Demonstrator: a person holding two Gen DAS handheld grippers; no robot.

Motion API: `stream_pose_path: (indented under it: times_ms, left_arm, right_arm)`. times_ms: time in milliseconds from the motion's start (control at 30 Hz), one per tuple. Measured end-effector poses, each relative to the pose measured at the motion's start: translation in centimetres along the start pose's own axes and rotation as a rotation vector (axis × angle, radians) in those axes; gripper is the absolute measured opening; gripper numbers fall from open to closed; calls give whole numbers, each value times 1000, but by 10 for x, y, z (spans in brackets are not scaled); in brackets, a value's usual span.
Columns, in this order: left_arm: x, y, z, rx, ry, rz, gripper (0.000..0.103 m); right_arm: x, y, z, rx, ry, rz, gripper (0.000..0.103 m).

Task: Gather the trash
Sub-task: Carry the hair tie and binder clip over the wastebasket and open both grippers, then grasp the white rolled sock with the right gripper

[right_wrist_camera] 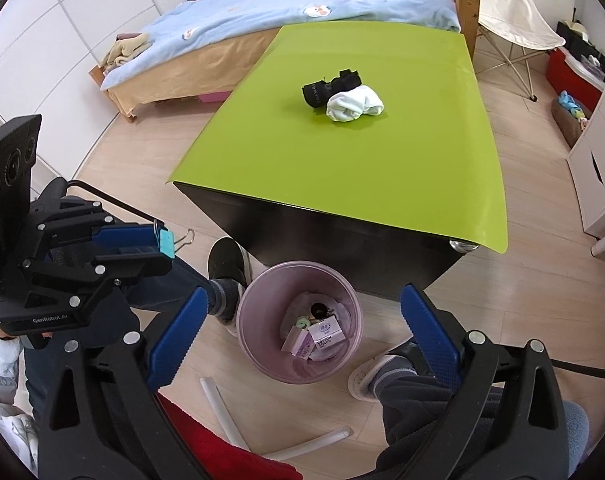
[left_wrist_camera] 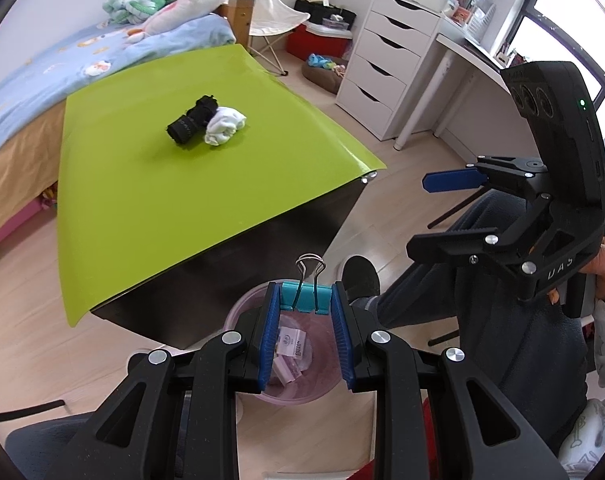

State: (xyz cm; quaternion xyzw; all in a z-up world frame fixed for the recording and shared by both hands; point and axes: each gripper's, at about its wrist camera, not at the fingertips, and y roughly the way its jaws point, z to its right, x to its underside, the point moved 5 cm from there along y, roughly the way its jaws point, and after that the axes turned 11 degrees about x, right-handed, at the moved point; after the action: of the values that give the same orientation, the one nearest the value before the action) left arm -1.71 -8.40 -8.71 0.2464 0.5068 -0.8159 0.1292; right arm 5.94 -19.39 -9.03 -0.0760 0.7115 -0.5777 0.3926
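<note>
My left gripper (left_wrist_camera: 305,307) is shut on a teal binder clip (left_wrist_camera: 305,298) with wire handles and holds it above a pink trash bin (left_wrist_camera: 238,312) on the floor. The clip (right_wrist_camera: 167,243) and left gripper also show at the left of the right wrist view. The bin (right_wrist_camera: 298,322) holds paper tags and a sock label. My right gripper (right_wrist_camera: 300,320) is open and empty above the bin; it shows in the left wrist view (left_wrist_camera: 454,180) at the right. A black sock roll (right_wrist_camera: 329,89) and a white sock roll (right_wrist_camera: 354,109) lie on the green table (right_wrist_camera: 342,160).
The table has black sides beside the bin. The person's feet (right_wrist_camera: 226,264) and legs flank the bin. A bed (right_wrist_camera: 262,20) stands behind the table, white drawers (left_wrist_camera: 386,64) and a desk to the right. White tubes (right_wrist_camera: 222,408) lie on the wood floor.
</note>
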Motion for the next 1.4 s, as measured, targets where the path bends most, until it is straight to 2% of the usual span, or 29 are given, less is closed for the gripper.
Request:
stream_pose_path:
  times_ms: [200,233,300,367,400,433,567,700,800,867,1033,1167,1400]
  left_arm:
    - [0,5,6,19,17,-11,28]
    - [0,6,6,21,14,-13,31]
    - [1,7,3,10,9,-11,47]
    - [1,7,2,5,5,-8,69]
    - [2,6,1,3,4,-3,74]
    - [1,6,2,-1,4,0,85]
    - [1,5,-3,-19,-12,5,93]
    - [0,4,-10,-59,-38,8,95]
    - [-1,5,-21,-159,-65,-8,95]
    - [-2,4,-27,-182,-74,-6,95]
    - [-8,-4,-45,-179,-127,35,95]
    - [-14,-4,-60,-167,-175,17,95]
    - [-39,-11,-76,-231,-144,62,95]
  right_arm:
    - [1,-5,4,-4,17,9,96]
    - [1,-6,6,-4,20,12,96]
    - [1,-7,7,-4,25,14,96]
    - [1,-7,7,-2,27,15,96]
    - [1,-7,8,-3,30,14,96]
    - [1,-7,8,-3,32,13,96]
    - [1,-5,7,-5,33,10,97]
    - [2,-2,6,-8,35,3,98]
    - [1,0,6,-11,38,4,98]
    - [0,1,6,-12,38,3,98]
    - [-6,4,7,-18,39,7,98]
    - [-21,6,8,-28,42,18,98]
    - [-68,23,14,-21,50,17,98]
